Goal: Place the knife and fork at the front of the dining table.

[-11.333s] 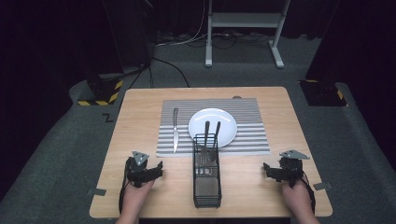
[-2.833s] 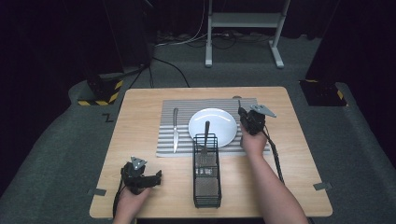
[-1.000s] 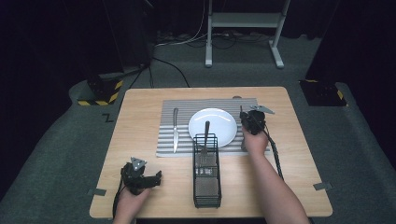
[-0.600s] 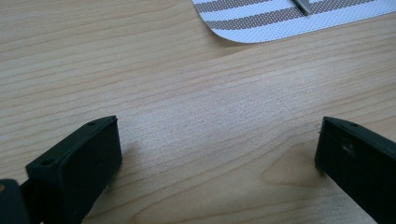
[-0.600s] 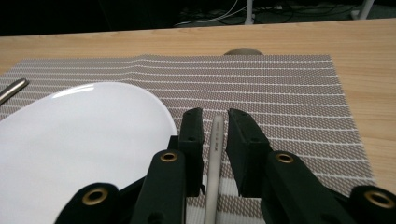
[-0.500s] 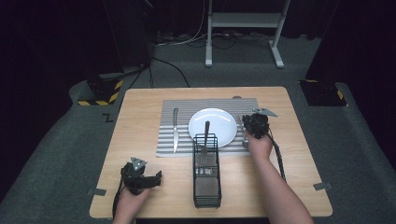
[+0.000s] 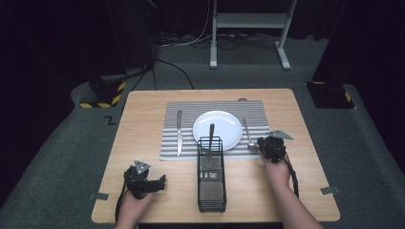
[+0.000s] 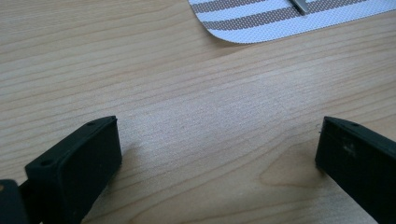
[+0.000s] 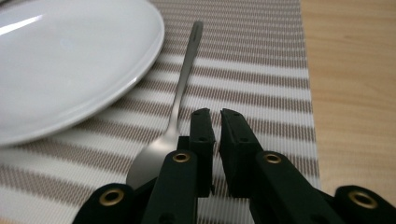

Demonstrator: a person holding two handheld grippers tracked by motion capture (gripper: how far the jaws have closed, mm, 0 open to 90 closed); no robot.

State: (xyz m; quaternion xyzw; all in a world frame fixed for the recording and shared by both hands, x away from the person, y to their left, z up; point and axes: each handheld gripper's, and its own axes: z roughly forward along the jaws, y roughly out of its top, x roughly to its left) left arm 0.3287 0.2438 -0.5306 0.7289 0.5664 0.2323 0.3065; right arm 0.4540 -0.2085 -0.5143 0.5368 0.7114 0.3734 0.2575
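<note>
Spoon set down to the right of the plate

The spoon [image 7: 249,137] now lies on the placemat [image 7: 191,112] beside the plate [image 7: 229,125]; the right hand-held gripper [image 7: 265,146], jaws nearly together and empty, has drawn back toward the near edge. The left hand-held gripper [image 7: 155,183] rests wide open on the desk [image 7: 143,109].

A plain metal spoon [image 7: 247,135] lies flat on the striped mat, right of centre in the high view, just beside the right edge of the white plate without clearly touching it. Its slim handle runs toward the upper part of the frame, tilted slightly left, and its bowl is at the lower end, near the mat's lower right corner. In the right gripper view the spoon [image 9: 175,122] runs from the upper centre of the frame down to the lower left, its dull silver bowl lowest and partly hidden.
</note>
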